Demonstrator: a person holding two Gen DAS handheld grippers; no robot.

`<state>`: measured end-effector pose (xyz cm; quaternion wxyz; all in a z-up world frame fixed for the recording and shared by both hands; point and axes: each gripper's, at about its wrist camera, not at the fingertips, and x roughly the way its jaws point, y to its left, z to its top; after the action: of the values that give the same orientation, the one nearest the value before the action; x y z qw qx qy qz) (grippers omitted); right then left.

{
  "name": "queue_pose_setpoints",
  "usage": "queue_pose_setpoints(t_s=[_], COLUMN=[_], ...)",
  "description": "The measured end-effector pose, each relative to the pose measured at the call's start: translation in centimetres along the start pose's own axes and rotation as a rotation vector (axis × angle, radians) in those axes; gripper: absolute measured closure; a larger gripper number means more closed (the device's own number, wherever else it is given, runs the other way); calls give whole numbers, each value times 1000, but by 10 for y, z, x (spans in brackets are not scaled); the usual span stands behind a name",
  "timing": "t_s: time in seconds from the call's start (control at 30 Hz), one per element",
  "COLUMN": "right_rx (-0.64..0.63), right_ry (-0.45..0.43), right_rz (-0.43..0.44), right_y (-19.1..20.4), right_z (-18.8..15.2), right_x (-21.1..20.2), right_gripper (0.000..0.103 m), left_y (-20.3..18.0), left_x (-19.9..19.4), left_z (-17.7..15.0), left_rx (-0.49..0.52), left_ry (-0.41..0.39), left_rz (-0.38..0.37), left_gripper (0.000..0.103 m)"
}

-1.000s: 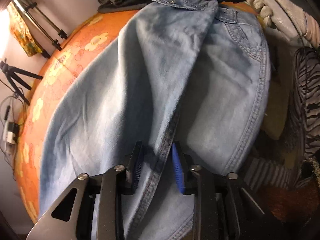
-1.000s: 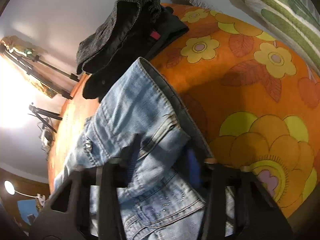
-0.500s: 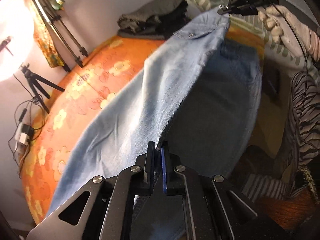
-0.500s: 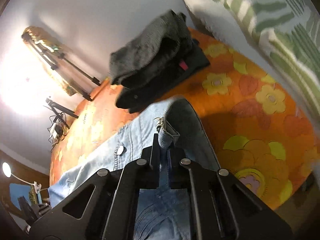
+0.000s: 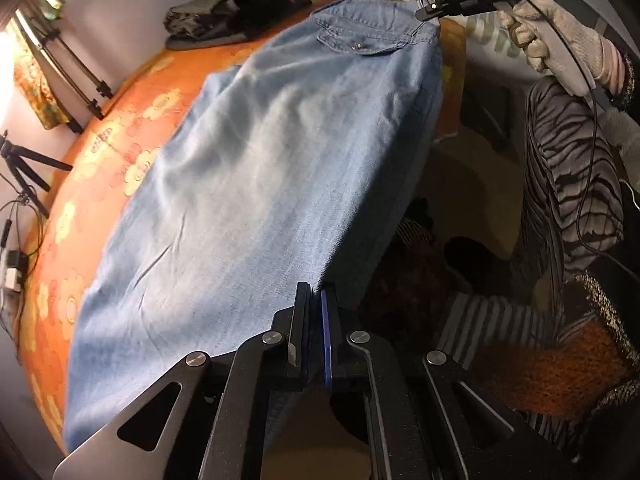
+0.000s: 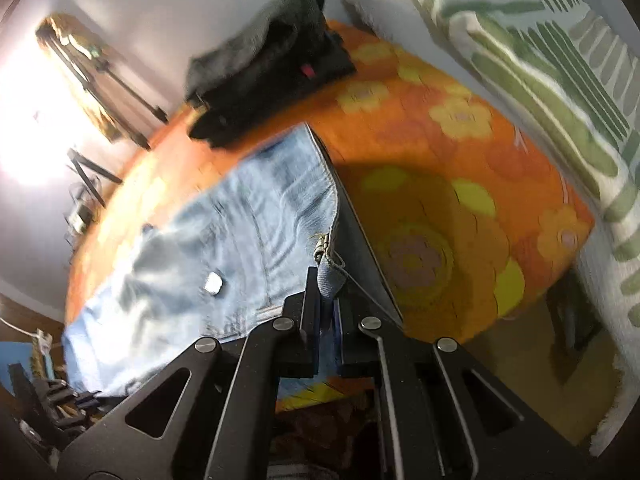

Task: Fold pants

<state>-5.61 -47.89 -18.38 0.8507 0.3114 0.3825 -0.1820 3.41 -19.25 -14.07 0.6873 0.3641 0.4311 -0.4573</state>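
Left gripper (image 5: 315, 294) and right gripper (image 6: 327, 280), jaws clamped.

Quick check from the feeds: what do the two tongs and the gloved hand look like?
The left tongs and right tongs are black metal linkages with silver rivets and blue-lined pads. In the left wrist view, white lettering marks the right tool, a thin black cable trails from it, and a pale knitted glove with a pink cuff grips it.

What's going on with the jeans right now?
A person holds the light blue jeans lifted by their near edge over the orange flowered bedspread. The left gripper is clamped on the leg end, and the right gripper is clamped on the waistband. A pile of dark clothes sits at the far side.
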Motion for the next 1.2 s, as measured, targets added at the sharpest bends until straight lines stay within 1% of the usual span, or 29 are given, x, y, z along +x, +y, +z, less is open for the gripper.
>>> queue_pose_setpoints(t_s=[0.2, 0.3, 0.33, 0.47, 0.63, 0.7, 0.73, 0.77, 0.8, 0.87, 0.9, 0.97, 1.03, 1.13, 1.17, 1.2], right_rx=[13, 22, 14, -3, 36, 28, 18, -13, -41, -87, -104, -118, -153, -250, -289, -344], right_ry=[27, 18, 18, 66, 75, 80, 81, 78, 60, 16, -9, -41, -58, -99, -98, -95], right_rz=[15, 29, 21, -17, -3, -25, -33, -66, -107, -156, -154, -109, -66, 12, 45, 98], right_y=[-8, -9, -8, -8, -19, -18, -16, -12, -7, -1, 3, 11, 23, 56, 69, 88], right_z=[-8, -9, -9, -17, -18, -16, -15, -14, -14, -14, -13, -9, -6, -1, -1, -1], right_x=[-4, -9, -8, 6, 4, 4, 4, 1, -4, -15, -24, -39, -49, -60, -61, -61], right_gripper=[98, 98, 98, 98, 98, 98, 96, 91, 82, 75, 74, 74, 74, 73, 70, 65], left_y=[-5, -9, -9, -10, -5, 3, 7, 13, 19, 28, 36, 53, 74, 102, 110, 116], left_x=[2, 2, 4, 10, 2, -3, -7, -12, -17, -28, -37, -52, -72, -105, -116, -125], left_z=[-5, -6, -6, -8, -9, -9, -9, -10, -12, -14, -17, -23, -32, -54, -63, -72], left_rx=[3, 24, 23, 10, -16, -42, -59, -85, -107, -141, -166, -227, -304, -408, -442, -472], left_ry=[14, 10, 13, 34, 4, -5, -12, -21, -30, -54, -69, -106, -147, -202, -216, -227], left_rz=[-26, -28, -30, -47, -40, -49, -48, -60, -81, -56, -40, -21, 4, 71, 88, 106], left_gripper=[101, 102, 102, 102, 102, 102, 102, 102, 102, 99, 97, 92, 92, 92, 92, 92])
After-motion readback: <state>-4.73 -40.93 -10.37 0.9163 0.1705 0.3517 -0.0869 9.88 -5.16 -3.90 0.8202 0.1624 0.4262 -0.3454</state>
